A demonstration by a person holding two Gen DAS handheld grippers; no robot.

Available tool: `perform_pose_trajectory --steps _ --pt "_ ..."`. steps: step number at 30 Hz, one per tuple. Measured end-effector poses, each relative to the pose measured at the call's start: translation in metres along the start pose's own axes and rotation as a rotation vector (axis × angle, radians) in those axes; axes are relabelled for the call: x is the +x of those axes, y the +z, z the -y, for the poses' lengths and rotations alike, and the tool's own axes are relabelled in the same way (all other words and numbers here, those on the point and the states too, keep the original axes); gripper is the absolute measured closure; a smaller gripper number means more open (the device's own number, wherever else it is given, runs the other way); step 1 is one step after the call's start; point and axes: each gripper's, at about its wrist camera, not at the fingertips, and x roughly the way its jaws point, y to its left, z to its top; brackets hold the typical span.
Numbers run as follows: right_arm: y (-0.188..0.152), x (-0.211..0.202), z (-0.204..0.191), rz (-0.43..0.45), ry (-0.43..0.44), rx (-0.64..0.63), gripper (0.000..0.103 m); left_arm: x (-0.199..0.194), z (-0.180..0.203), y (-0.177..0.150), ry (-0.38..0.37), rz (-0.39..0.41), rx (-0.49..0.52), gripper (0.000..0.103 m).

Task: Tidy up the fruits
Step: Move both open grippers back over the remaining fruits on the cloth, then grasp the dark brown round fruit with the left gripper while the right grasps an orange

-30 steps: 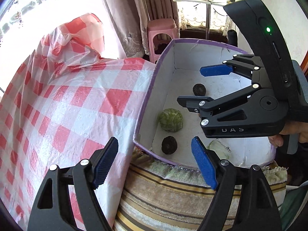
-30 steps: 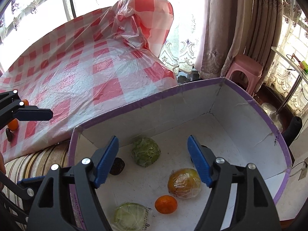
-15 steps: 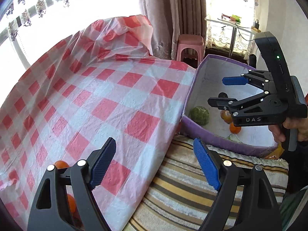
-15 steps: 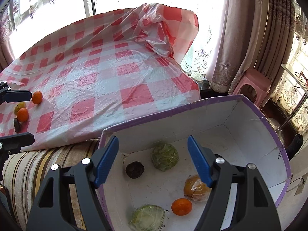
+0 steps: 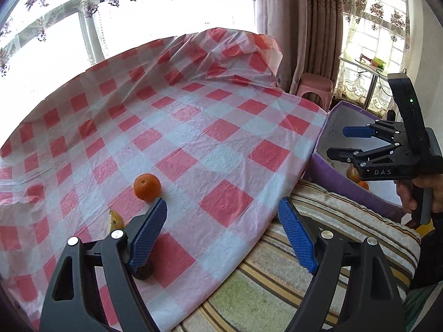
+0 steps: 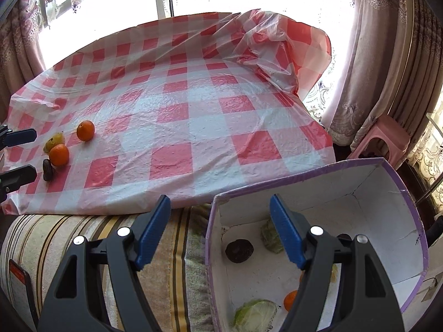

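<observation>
Fruit on the checked cloth (image 5: 193, 127) is coming into the left view: the left gripper (image 5: 221, 235), empty, its jaws just opening wider, is swinging away from the box (image 6: 387, 193) toward an orange (image 5: 147, 187). The right gripper (image 6: 218, 232) is waiting open and empty at the box rim. Another pick is probably starting.

Glossy, crinkled plastic tablecloth (image 6: 177, 116) – nubby striped towel (image 6: 171, 276) – matt cardboard box (image 6: 387, 193).
</observation>
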Motion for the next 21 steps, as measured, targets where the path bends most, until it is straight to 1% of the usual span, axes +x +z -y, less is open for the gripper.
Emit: perform_pose_trajectory --steps 5,11,13,16,17,19,21 --pt "0.005 0.003 -0.023 -0.003 0.024 -0.042 0.029 -0.02 -0.033 -0.024 0.014 0.037 -0.127 0.022" --pt "0.011 0.008 -0.056 -0.004 0.064 -0.097 0.029 -0.032 -0.075 -0.066 0.027 0.04 -0.308 0.024" --pt "0.012 0.01 -0.068 -0.006 0.081 -0.116 0.029 -0.032 -0.086 -0.079 0.034 0.034 -0.354 0.024" --pt "0.013 0.014 -0.087 -0.01 0.104 -0.145 0.029 -0.029 -0.099 -0.096 0.025 0.024 -0.426 0.024" --pt "0.014 0.016 -0.093 -0.011 0.111 -0.154 0.029 -0.026 -0.102 -0.1 0.025 0.016 -0.44 0.024" --pt "0.015 0.019 -0.105 -0.014 0.127 -0.171 0.029 -0.022 -0.107 -0.105 0.025 0.008 -0.459 0.028" --pt "0.017 0.022 -0.117 -0.012 0.14 -0.186 0.029 -0.017 -0.112 -0.108 0.007 0.005 -0.485 0.029"
